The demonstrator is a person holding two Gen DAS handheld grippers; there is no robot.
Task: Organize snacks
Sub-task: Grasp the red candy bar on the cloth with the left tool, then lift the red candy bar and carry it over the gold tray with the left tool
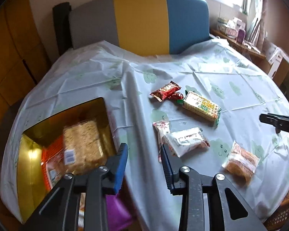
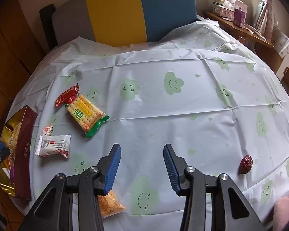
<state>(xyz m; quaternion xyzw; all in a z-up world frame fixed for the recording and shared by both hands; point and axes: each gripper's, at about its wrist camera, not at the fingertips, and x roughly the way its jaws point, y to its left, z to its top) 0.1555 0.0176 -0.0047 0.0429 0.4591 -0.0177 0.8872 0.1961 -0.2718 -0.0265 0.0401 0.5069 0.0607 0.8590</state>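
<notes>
A: Which step was this?
B: Between picks, I'd say. The left hand-held gripper was spread wide with nothing in it, hovering by the gold-lined box, which already had a noodle-like pack and an orange pack inside.
A: Right one?
B: The right hand-held gripper was also parted and empty, over bare tabletop.
A: Snacks still out?
B: Several. The red wrapper touched the green-ended cracker pack; the white packet lay partly over a small floral one; the clear bag of orange crisps sat apart, near the front edge. A single red date lay well off to the right.
A: Next move?
B: Likely the white packet, just ahead of the left fingertips. It looked flat and slippery, so it would call for a low, square pinch without dragging the floral one.
</notes>
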